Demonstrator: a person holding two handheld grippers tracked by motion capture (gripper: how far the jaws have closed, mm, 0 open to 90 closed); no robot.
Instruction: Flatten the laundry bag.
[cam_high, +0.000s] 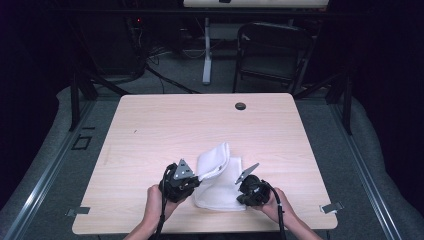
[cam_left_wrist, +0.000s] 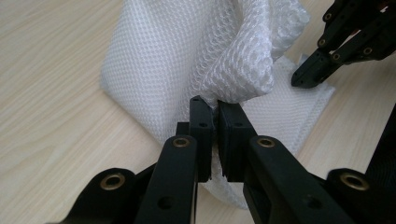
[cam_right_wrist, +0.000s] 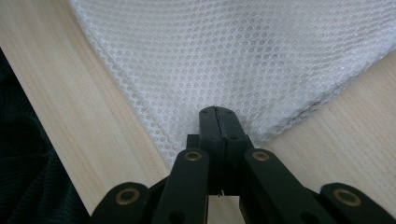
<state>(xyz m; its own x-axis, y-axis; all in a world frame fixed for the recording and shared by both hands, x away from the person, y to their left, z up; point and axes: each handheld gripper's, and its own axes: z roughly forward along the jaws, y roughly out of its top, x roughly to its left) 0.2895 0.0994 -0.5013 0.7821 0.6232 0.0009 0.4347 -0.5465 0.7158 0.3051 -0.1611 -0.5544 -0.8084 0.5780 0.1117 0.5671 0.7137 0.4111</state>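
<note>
Both forearms enter from the near edge of the table in the high view, each hand wrapped around the body of its tool. The left hand sits at the near left of the cloth, its tool angled inward and slightly away from the person, the grey plate on top tilted up. The right hand sits at the near right, its tool angled inward toward the left one.

The left gripper is clenched on the cloth: in the left gripper view a fold of white mesh fabric is pinched between the two black jaws, which stand almost together, and the fabric bulges up and over just beyond the tips. The lifted part curls over toward the right gripper, seen in the upper right of that view with its tip down at the cloth's flat layer.

In the right gripper view the jaws are fully together. The tips rest at the cloth's edge near a corner, touching or pressing it; whether fabric is caught between them cannot be told.

The cloth lies at the near middle of the table, between the two tools. Its long axis runs from the near edge away from the person, leaning slightly left. The left portion is rolled or folded up into a ridge along that axis; the right portion lies flat on the wood.
</note>
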